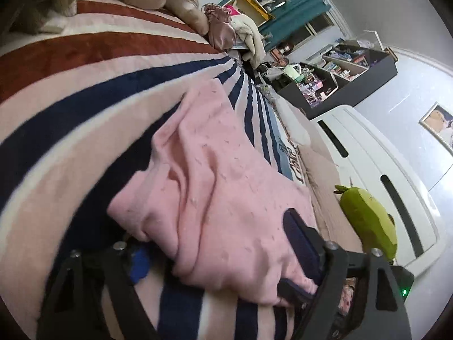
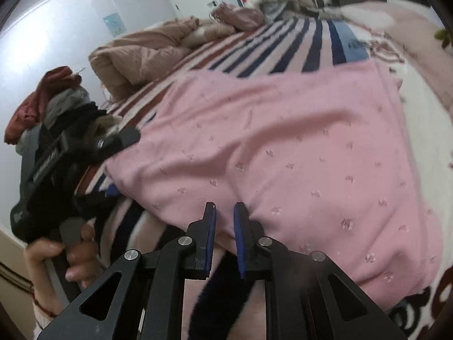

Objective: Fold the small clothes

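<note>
A small pink garment (image 2: 283, 155) with tiny embroidered flowers lies on a striped blanket (image 2: 271, 45) on the bed. In the left wrist view the pink garment (image 1: 215, 187) is bunched and draped across my left gripper (image 1: 215, 255), whose jaws stand wide apart with cloth lying between them; the left finger is mostly hidden under cloth. My right gripper (image 2: 225, 218) sits at the garment's near edge, its blue-padded jaws a narrow gap apart with nothing between them. The left gripper (image 2: 119, 141) also shows in the right wrist view, at the garment's left corner.
A crumpled beige duvet (image 2: 141, 56) and a pile of clothes (image 2: 51, 104) lie at the bed's far side. A green plush toy (image 1: 368, 221) sits by the white bed frame (image 1: 382, 175). Dark shelves (image 1: 339, 76) stand beyond.
</note>
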{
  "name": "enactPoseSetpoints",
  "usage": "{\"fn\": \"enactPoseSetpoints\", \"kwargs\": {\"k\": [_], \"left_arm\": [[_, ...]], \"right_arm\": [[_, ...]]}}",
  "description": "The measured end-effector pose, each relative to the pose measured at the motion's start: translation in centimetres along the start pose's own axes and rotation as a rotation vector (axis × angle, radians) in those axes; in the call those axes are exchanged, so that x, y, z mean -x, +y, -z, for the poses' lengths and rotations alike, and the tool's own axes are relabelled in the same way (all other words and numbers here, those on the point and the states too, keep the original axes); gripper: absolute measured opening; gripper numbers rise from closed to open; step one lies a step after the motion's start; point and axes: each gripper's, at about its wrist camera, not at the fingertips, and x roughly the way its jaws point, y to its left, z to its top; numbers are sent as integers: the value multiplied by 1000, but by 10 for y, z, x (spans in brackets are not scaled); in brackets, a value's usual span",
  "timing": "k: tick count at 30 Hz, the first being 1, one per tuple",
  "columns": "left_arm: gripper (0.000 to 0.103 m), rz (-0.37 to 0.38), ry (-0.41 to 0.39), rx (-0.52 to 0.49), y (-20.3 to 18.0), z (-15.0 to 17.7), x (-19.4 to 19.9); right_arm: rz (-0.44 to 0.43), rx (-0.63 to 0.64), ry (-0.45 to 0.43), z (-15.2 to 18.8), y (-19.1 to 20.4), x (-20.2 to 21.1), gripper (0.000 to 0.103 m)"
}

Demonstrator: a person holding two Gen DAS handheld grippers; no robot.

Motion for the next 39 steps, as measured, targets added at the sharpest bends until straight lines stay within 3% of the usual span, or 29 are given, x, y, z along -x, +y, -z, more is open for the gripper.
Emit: {"fn": "enactPoseSetpoints", "kwargs": {"k": [2, 4, 7, 11, 13, 20, 22, 23, 26, 27, 29, 32, 36, 39], "left_arm": [[43, -8, 21, -6, -2, -3, -9], [25, -19, 37, -14, -3, -6, -13], [19, -65, 11, -145, -23, -10, -5], [16, -97, -18, -350, -67, -12, 2], [15, -92, -18, -447, -93, -9, -1], [14, 11, 91, -697, -172, 28, -34], [14, 58, 188, -782, -192, 50, -52], [14, 74, 295, -827, -200, 66, -68], [19, 42, 436, -928, -205, 102, -96], [20, 50, 458, -931, -202, 110, -100], [35, 108, 467, -870, -197, 111, -103], [50, 184, 474, -787, -194, 101, -94], [59, 234, 473, -748, -197, 96, -70], [60, 263, 442, -717, -192, 86, -46]], "right_arm": [[-14, 1, 0, 1, -3, 2, 5], [-57, -16, 8, 0, -7, 7, 9], [-99, -47, -15, -1, -17, 27, 9], [-94, -78, -131, 0, -44, 77, 20], [-84, -117, -183, 2, -64, 102, 20], [-41, -219, -328, 21, -119, 168, 21], [-45, -238, -345, 28, -130, 177, 21], [-43, -244, -347, 29, -132, 179, 21], [-49, -263, -348, 34, -142, 182, 21], [-49, -268, -346, 35, -145, 182, 21], [-39, -275, -336, 38, -150, 180, 20], [-41, -283, -318, 37, -154, 176, 21], [-31, -267, -303, 34, -151, 175, 21], [-18, -217, -294, 23, -139, 174, 36]]}}
